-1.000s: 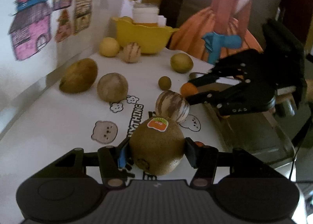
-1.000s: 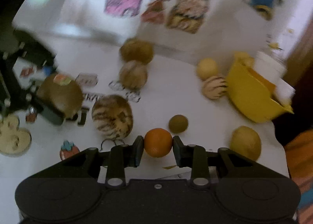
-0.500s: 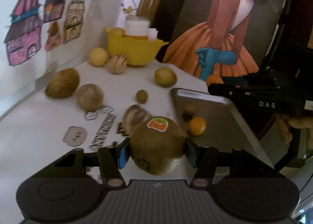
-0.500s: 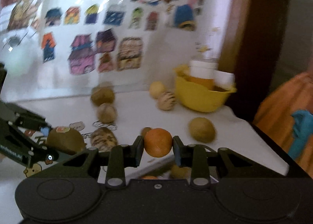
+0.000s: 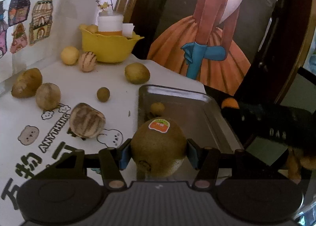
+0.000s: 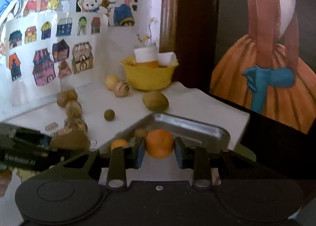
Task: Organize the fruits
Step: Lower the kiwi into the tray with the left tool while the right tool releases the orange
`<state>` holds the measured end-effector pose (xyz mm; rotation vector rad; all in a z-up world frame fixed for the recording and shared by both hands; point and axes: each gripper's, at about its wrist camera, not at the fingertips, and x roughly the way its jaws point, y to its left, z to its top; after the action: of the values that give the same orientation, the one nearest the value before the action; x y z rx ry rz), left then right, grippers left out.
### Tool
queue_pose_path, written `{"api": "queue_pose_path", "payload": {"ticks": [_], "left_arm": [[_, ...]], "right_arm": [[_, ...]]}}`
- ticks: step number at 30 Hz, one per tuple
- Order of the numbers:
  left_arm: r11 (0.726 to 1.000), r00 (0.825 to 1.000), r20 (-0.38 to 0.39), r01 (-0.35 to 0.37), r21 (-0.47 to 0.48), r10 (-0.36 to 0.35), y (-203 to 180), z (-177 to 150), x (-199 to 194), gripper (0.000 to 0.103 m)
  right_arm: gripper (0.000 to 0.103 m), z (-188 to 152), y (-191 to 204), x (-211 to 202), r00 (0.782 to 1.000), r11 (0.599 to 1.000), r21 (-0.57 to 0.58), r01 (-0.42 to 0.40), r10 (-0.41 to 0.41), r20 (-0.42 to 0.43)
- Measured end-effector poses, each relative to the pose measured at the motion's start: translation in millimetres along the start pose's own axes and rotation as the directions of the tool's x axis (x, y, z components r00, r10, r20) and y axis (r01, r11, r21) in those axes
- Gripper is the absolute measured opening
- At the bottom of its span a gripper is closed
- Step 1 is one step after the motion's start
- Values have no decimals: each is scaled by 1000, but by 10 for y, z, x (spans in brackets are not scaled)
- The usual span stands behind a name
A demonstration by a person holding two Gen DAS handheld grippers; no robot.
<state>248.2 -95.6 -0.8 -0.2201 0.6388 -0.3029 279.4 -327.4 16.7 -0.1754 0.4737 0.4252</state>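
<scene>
Landmark: metal tray [image 5: 178, 95] at the table's near right corner; all places given from it.
Change, left view: a second ago tray mostly hidden behind the right gripper, striped fruit just ahead of the kiwi; now tray fills the middle, its near-left rim under the kiwi.
Change, right view: a second ago looking down on the white cloth with fruit scattered; now level, tray [image 6: 221, 133] straight ahead, yellow bowl [image 6: 150, 77] beyond it.
Left gripper [image 5: 158, 155]: clenched on kiwi [image 5: 158, 147], orange sticker on top, blue pads against both sides; grip unchanged from before.
Right gripper [image 6: 159, 150]: clamped on orange [image 6: 159, 143], held over the tray's near edge; grip same as earlier.
On the tray: one small tan fruit [image 5: 157, 108] near its left wall; a second small orange fruit [image 6: 119, 144] at its near-left corner, seen from the right wrist only.
Left of tray: striped fruit [image 5: 86, 123] on the printed cloth, small round fruit [image 5: 103, 94] farther back.
Beyond tray: green-yellow fruit [image 5: 137, 73], then yellow bowl [image 5: 108, 48] with white containers.
Hidden: tray's near edge behind gripper bodies in both views; kiwi's underside; bowl contents mostly covered.
Hard to make out: left gripper in the right view, blurred, dark; right gripper in the left view, right of tray, only an orange sliver showing above the black body.
</scene>
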Motion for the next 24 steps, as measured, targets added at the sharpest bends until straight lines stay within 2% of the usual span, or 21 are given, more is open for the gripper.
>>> {"api": "queue_pose_path", "payload": {"ticks": [5,8,24], "left_arm": [[1000,1000,-21,-11,24,12,-69,-34,84,61],[999,999,-28,-14,39,15,-84,-38,124,61],[995,999,-38,-11,98,15,-174,-110,226,61]], "right_arm": [[34,-238,3,-75,1000,999,54,7,-6,-14],[34,-311,16,-75,1000,999,46,21,-20,-18],[34,-461,91,83,996,999,33,32,-29,-83]]}}
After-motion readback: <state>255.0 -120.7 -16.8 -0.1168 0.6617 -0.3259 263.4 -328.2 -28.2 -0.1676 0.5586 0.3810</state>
